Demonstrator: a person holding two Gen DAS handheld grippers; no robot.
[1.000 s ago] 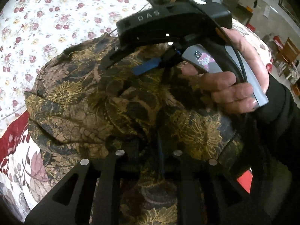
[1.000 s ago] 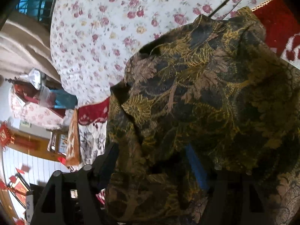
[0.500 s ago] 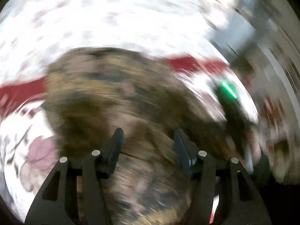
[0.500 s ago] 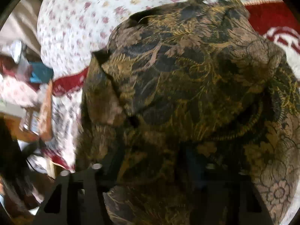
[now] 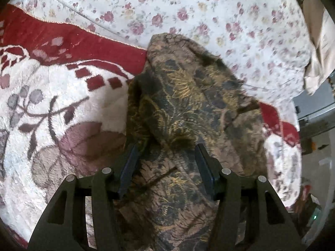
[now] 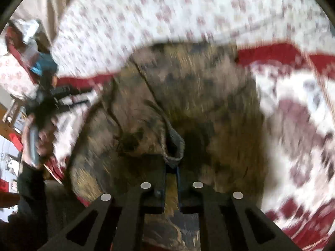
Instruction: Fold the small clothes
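Brocade-look fabric, dark brown with gold floral print: the garment (image 5: 188, 113) lies rumpled on the bed, straddling the red-and-white plush blanket (image 5: 52, 96) and the rose-print sheet (image 5: 188, 6).

Left wrist view: left gripper (image 5: 165, 163) hovers over the near end of the garment, fingers (image 5: 127, 165) apart. Cloth runs below and between them, but the pads are not pressing on it, so no hold here. A raised fold sits just ahead of the fingertips, with a darker hem edge running along the top right of the pile.

Right wrist view (motion-blurred): right gripper (image 6: 172, 168) has just been closing and is now together, pinched on a narrow rolled hem or band of the garment (image 6: 188, 87) that sticks up from between the pads. The rest of the cloth spreads away towards the sheet. The person's other hand (image 6: 41, 138), holding the left gripper, shows at the left edge, just off the garment's side.

Handling, my read: light, fully limp, woven so slightly grippy rather than slick, nothing fragile. It will sag and bunch from any single pinch point, so it needs two holds. Best grab is on hems or corners, where the edge is doubled and thicker; mid-panel pinches will likely catch more than one layer. Left side should take the near hem opposite the right's pinch, then tension the two to flatten before folding.
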